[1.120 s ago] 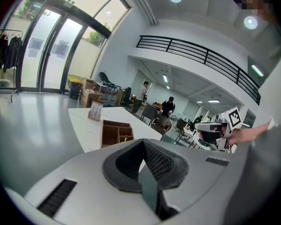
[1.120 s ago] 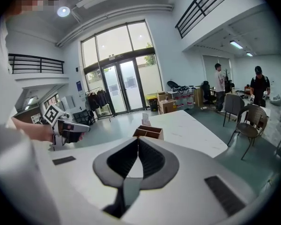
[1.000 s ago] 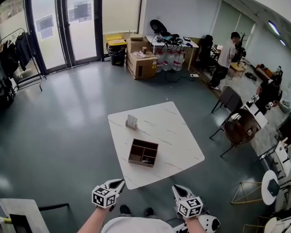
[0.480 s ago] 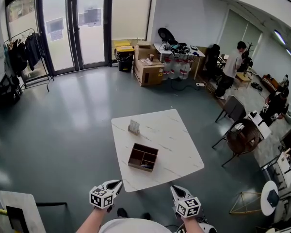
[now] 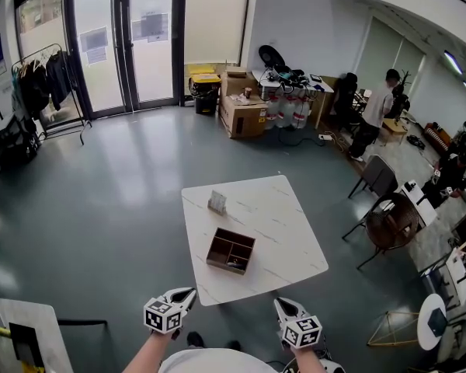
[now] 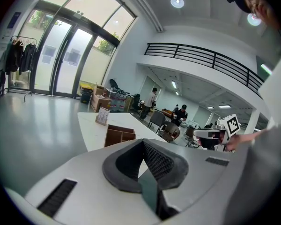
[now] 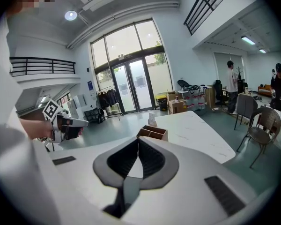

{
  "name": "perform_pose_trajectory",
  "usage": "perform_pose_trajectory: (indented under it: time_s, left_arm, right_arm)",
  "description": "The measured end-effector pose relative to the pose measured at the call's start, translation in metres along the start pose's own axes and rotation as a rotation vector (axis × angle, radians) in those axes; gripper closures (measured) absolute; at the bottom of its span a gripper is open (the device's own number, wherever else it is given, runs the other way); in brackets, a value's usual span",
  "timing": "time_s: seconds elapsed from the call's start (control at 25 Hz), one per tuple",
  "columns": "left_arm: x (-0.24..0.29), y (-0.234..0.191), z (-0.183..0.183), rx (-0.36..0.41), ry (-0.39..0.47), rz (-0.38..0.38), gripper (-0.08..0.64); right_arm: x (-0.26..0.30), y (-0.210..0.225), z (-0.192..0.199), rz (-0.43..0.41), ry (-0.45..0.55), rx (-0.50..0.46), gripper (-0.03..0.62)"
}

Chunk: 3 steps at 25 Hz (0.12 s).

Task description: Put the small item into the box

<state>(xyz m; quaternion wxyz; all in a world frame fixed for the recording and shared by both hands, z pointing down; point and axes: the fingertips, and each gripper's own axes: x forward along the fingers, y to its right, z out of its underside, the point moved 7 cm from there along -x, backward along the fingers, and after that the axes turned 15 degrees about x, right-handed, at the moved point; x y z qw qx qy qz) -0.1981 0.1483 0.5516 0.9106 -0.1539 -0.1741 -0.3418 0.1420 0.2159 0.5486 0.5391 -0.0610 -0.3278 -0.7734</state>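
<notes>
Matt plastic in your hands, wood and marble-look stone ahead.
Your left gripper (image 6: 143, 142) and right gripper (image 7: 138, 139) have smooth, matt, pale-grey plastic shells with dark, ribbed, rubbery pads (image 6: 157, 161). The desk (image 5: 287, 231) has a smooth white top with faint marble-like veins. The box (image 5: 231, 252) on it looks like matt brown wood. The grey floor (image 5: 124, 185) is glossy and mirrors the glass doors (image 5: 132, 45).

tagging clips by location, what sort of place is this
Probably an open-plan office or lab hall, not a home: tall glass entrance doors, cardboard boxes stacked beside a cluttered workbench, and a railed mezzanine overhead.
</notes>
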Motion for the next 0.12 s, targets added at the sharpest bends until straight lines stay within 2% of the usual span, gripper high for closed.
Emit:
perform_pose_trajectory:
  time_s: [0.12]
  left_arm:
    - [-0.0015, 0.0009, 0.0021, 0.0, 0.001, -0.004, 0.546]
  right_arm:
    - [0.001, 0.0004, 0.0007, -0.002, -0.001, -0.002, 0.566]
